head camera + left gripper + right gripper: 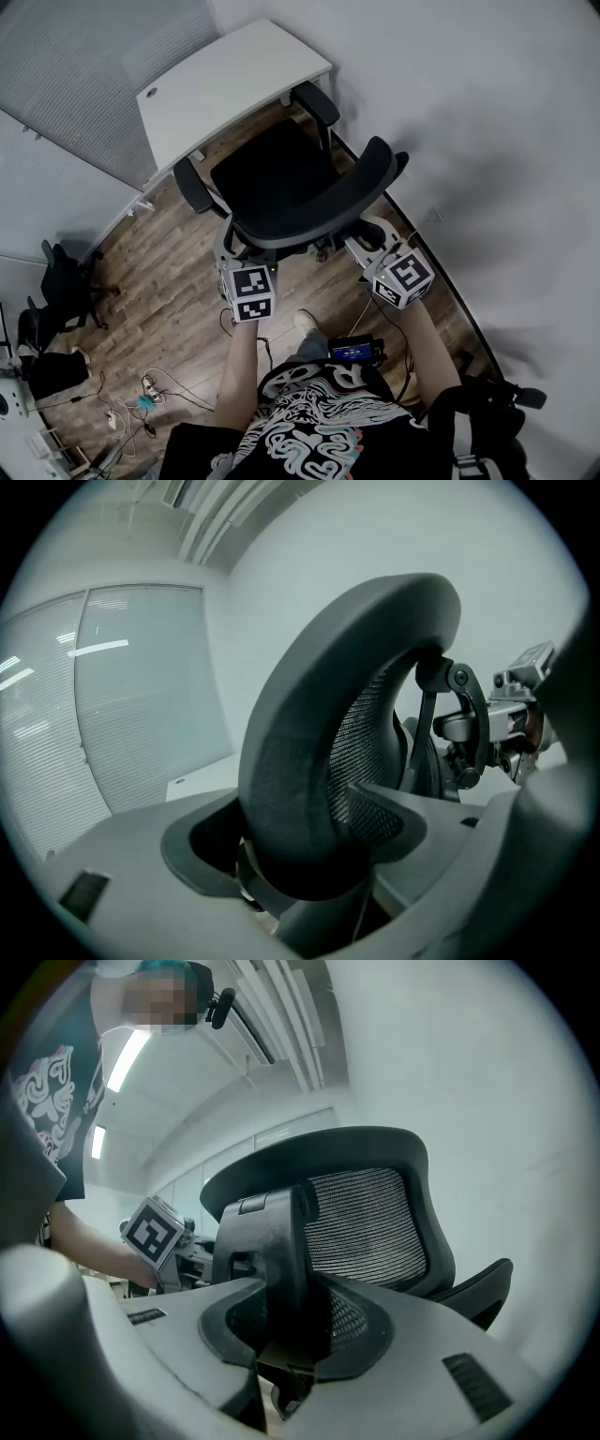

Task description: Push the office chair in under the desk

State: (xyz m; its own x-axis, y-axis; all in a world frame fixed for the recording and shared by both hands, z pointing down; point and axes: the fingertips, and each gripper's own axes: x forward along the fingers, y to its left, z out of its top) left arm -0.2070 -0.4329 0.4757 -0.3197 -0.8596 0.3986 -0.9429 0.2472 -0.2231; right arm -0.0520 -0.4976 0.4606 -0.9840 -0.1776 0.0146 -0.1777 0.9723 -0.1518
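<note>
A black office chair (272,173) stands on the wood floor with its seat toward the white desk (225,84) and its curved backrest (319,211) toward me. Its front and armrests sit just at the desk's near edge. My left gripper (234,246) is at the backrest's left end, its jaws closed around the padded rim (309,761). My right gripper (370,242) is at the backrest's right side. In the right gripper view its jaws clasp the black support bar (277,1260) behind the mesh (366,1222).
A white wall (487,141) runs close along the chair's right side. Grey partition panels (84,66) stand behind and left of the desk. Another black chair (61,281) is at far left. Cables and a power strip (145,384) lie on the floor near my feet.
</note>
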